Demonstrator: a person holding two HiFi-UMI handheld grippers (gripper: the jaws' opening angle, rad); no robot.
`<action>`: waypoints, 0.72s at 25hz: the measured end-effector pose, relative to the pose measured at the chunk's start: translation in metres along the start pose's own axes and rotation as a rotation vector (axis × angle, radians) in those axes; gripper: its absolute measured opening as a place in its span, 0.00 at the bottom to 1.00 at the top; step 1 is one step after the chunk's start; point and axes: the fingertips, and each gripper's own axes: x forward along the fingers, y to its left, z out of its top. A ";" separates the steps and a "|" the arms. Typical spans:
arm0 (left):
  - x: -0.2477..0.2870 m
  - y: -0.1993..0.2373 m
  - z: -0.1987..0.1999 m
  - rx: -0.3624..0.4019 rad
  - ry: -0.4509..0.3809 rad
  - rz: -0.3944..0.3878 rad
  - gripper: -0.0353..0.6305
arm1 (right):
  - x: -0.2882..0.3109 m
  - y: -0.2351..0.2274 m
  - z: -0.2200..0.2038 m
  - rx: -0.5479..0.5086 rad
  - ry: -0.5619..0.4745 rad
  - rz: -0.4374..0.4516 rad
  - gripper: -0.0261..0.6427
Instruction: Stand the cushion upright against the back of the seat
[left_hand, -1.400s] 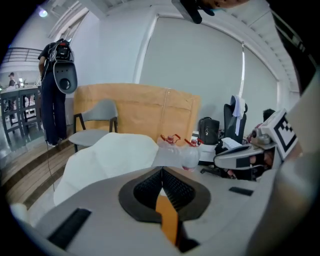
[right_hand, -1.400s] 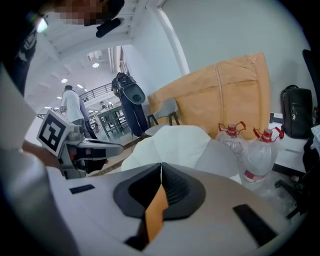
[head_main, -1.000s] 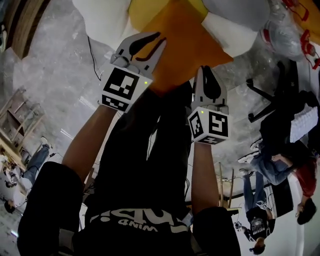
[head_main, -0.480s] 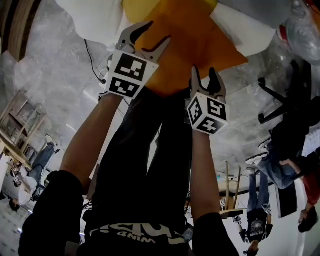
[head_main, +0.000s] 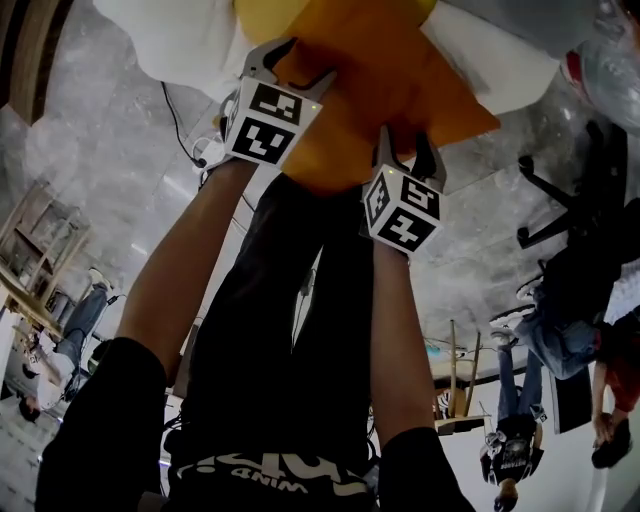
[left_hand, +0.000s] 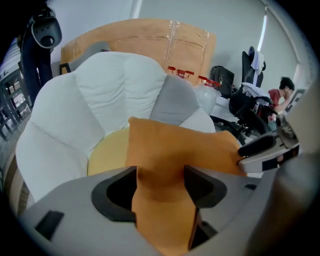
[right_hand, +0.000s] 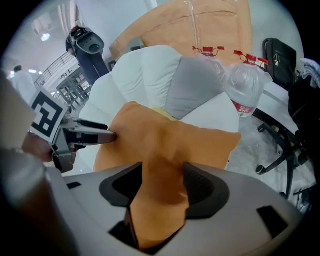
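Observation:
An orange cushion (head_main: 390, 80) lies flat on a white petal-shaped seat (left_hand: 75, 110), over its yellow seat pad (left_hand: 107, 152). A grey cushion (left_hand: 172, 102) leans on the seat's back. My left gripper (head_main: 300, 65) straddles the orange cushion's near edge towards its left corner; its jaws are opening, with cushion fabric (left_hand: 160, 165) between them. My right gripper (head_main: 408, 150) straddles the same edge further right; its jaws are also opening around the cushion (right_hand: 165, 150). Each gripper view also shows the other gripper: the right gripper (left_hand: 265, 150) and the left gripper (right_hand: 95, 135).
Large water bottles (right_hand: 245, 90) stand right of the seat, with a black office chair base (right_hand: 280, 145) beyond. A brown wrapped panel (left_hand: 150, 40) rises behind the seat. A cable (head_main: 175, 110) trails on the floor at left. People (head_main: 520, 440) stand at the right.
Both grippers have sunk onto the cushion's near edge. Their jaws have widened, the right from nearly shut, and cushion fabric now sits between each pair.

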 end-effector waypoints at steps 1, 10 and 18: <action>0.003 0.001 0.000 -0.005 0.007 -0.002 0.48 | 0.001 0.000 -0.001 -0.014 0.001 -0.012 0.40; 0.016 -0.003 -0.001 0.003 0.017 -0.001 0.48 | 0.028 -0.015 -0.010 -0.032 0.048 -0.056 0.40; 0.029 -0.006 0.000 -0.027 0.042 -0.019 0.39 | 0.044 -0.020 -0.009 -0.025 0.089 -0.032 0.36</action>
